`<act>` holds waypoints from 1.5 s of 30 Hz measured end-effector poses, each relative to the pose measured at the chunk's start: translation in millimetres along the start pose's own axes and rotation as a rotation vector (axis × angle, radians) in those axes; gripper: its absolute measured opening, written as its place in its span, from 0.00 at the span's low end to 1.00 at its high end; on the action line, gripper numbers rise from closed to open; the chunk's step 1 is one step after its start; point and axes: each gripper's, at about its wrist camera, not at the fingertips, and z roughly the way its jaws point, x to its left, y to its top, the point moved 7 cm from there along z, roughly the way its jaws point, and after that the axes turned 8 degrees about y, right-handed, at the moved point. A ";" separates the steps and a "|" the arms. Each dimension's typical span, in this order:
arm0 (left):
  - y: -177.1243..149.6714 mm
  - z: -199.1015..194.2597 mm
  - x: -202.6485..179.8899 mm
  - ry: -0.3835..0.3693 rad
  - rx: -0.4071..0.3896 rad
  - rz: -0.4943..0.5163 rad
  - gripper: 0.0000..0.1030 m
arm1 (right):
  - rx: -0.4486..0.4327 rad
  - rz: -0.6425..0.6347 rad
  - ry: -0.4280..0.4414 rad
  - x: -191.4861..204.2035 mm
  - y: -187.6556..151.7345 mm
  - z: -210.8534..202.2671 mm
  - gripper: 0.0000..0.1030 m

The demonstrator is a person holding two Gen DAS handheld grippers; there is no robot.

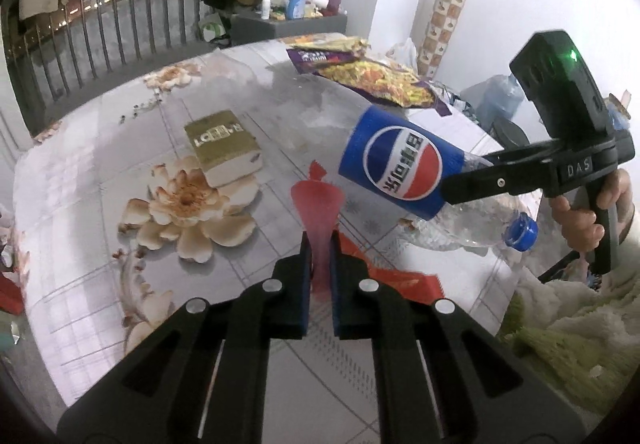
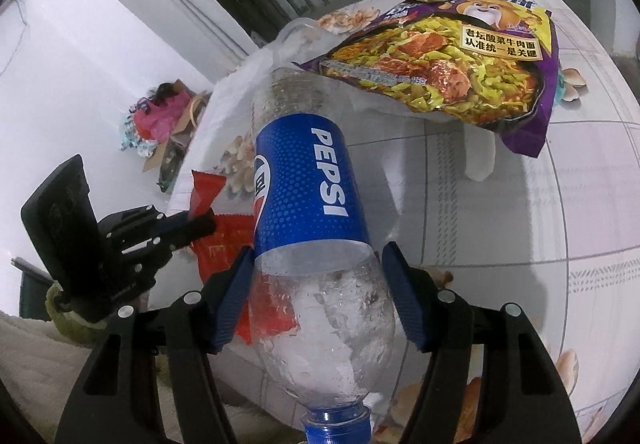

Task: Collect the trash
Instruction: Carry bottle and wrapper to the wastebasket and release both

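Note:
My right gripper (image 2: 316,264) is shut on an empty Pepsi bottle (image 2: 308,196), held tilted above the table, cap toward me. The bottle also shows in the left wrist view (image 1: 394,164), with the right gripper (image 1: 472,176) clamped on it. My left gripper (image 1: 320,244) is shut on a red translucent wrapper (image 1: 318,204) low over the table; in the right wrist view the left gripper (image 2: 204,224) holds the red wrapper (image 2: 218,236). A purple-yellow noodle bag (image 2: 452,72) lies beyond the bottle, and also shows in the left wrist view (image 1: 376,78).
A flower-print tablecloth (image 1: 120,164) covers the table. A green-and-cream box (image 1: 224,146) lies mid-table. A clear plastic bag (image 2: 288,44) sits behind the bottle. A railing (image 1: 100,36) and cluttered shelf (image 1: 296,4) stand behind. A fluffy blanket (image 1: 568,324) lies at right.

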 end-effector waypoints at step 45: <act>187.2 135.9 -438.8 -0.380 0.065 0.610 0.03 | -0.945 0.894 -0.124 -278.5 -175.7 -324.4 0.62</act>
